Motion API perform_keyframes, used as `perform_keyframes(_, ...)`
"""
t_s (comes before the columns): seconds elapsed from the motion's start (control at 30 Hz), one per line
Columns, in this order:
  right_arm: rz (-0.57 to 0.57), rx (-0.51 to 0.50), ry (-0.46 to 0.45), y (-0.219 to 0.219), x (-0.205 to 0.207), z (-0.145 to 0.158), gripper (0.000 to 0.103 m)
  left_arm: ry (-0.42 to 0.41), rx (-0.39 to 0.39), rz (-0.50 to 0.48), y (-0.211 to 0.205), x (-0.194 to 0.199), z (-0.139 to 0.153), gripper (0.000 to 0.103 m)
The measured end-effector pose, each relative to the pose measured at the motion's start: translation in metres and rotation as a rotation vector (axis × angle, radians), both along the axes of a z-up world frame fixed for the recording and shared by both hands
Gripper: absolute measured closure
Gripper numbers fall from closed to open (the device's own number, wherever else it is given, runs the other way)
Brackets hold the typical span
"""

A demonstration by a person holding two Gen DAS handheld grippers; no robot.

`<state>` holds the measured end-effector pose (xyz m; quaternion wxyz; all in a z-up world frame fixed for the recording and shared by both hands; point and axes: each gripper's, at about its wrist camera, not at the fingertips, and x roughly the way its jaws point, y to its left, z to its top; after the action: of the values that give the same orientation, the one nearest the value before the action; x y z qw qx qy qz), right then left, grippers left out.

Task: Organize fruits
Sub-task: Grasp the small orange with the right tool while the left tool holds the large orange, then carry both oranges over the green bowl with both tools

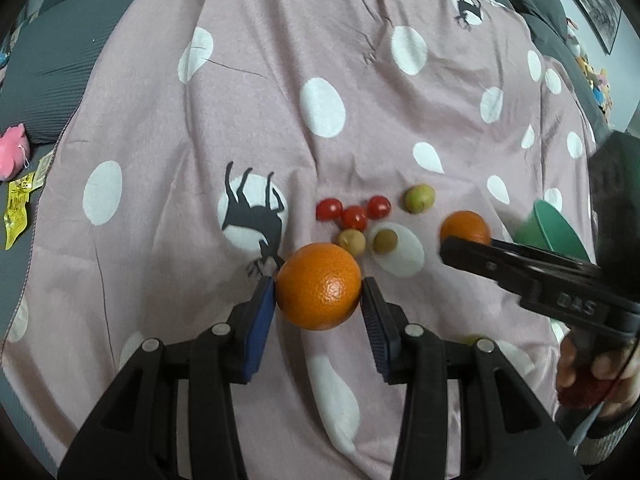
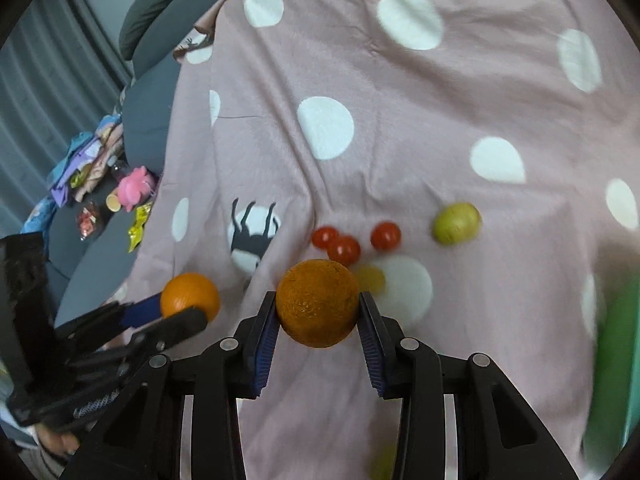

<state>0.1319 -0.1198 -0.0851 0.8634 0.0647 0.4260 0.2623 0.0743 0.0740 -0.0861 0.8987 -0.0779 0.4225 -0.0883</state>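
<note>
A pink bedsheet [image 1: 280, 112] with white dots and dark deer silhouettes covers the bed and fills most of both views, creased but bare across its far half. Grey bedding rims it on the left, where a pink plush toy [image 1: 14, 151] and a yellow packet [image 1: 18, 208] lie off the sheet's edge; framed pictures hang on the wall at upper right. The left gripper [image 1: 319, 296] has its fingers pressed on an orange [image 1: 319, 285], lifted over the sheet. The right gripper [image 2: 318, 314] likewise clamps a second orange [image 2: 317, 302] between its fingers. Just beyond them lie three cherry tomatoes [image 1: 354, 211] in a cluster, two small brownish fruits [image 1: 368, 241] beside those, and a green fruit [image 1: 419, 198] a little to the right. A green bowl [image 1: 554, 232] sits near the sheet's right edge, partly hidden behind the right gripper
</note>
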Motion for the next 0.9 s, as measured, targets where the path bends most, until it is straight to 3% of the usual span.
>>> perform_keyframes(0.33, -0.033, 0.032, -0.02, -0.039, -0.07, 0.007, 0.063, 0.001, 0.043, -0.038, -0.022, -0.032, 0.007, 0.06)
perform_keyframes(0.9, -0.154, 0.091, -0.095, -0.101, -0.109, 0.022, 0.063, -0.04, 0.118, -0.177, -0.085, -0.048, 0.027, 0.06)
